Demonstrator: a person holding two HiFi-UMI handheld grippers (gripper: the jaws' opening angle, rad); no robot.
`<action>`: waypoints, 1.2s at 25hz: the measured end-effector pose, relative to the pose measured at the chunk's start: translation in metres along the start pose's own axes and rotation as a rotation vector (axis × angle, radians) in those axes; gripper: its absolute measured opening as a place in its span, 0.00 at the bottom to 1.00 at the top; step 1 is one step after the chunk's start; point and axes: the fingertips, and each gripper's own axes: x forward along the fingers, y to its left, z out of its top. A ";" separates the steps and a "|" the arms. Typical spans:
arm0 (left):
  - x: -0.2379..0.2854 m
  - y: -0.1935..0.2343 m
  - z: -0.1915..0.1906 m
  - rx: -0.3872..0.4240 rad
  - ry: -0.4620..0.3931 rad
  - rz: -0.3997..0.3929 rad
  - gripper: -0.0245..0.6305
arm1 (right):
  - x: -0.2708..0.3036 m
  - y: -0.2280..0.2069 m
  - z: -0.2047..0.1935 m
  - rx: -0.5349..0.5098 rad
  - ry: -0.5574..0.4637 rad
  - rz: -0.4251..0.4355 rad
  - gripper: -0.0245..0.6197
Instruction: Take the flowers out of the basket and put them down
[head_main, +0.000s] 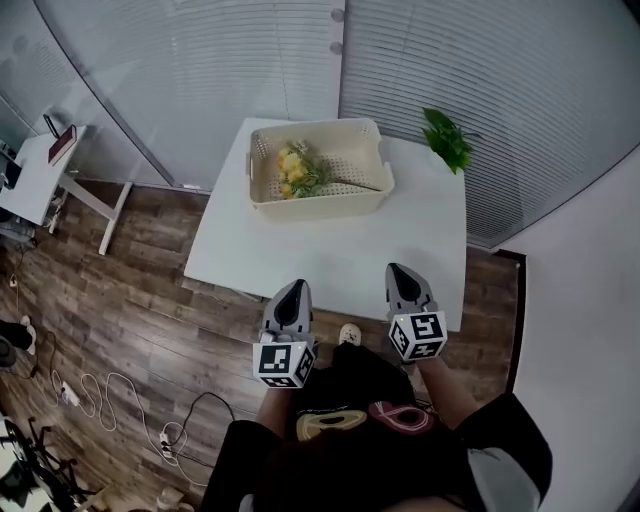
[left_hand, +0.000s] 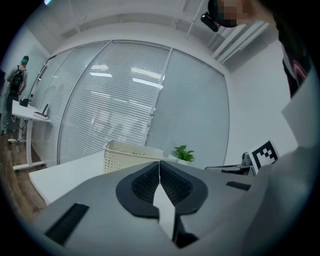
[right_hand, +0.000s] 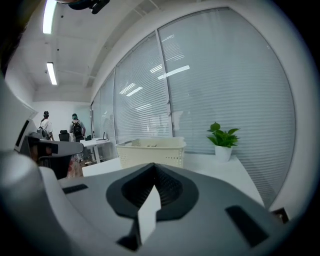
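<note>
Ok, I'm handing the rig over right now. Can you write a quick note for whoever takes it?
Left gripper: shut, empty, held near the table's near edge.
Right gripper: shut, empty, alongside it.
Flowers: lying inside the basket on the far side of the table; a potted plant stands at the far right corner.
Done: nothing yet.
Left: lift the flowers out and put them down.

A white desk (head_main: 330, 262) stands on a dark wood floor (head_main: 130, 290). Blinds (head_main: 200, 70) cover the glass walls from 10 to 2 o'clock. A smaller desk (head_main: 30, 175) sits at 9 o'clock. Strip lights (right_hand: 49, 15) glow overhead.
</note>
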 end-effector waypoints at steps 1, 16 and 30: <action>0.005 0.001 0.000 -0.003 -0.001 0.012 0.07 | 0.006 -0.003 0.001 -0.004 0.002 0.013 0.05; 0.065 -0.009 -0.003 -0.021 -0.017 0.099 0.07 | 0.052 -0.070 0.016 0.103 0.019 0.056 0.05; 0.090 0.031 0.013 -0.016 0.010 0.078 0.07 | 0.087 -0.084 0.060 0.163 -0.009 0.012 0.05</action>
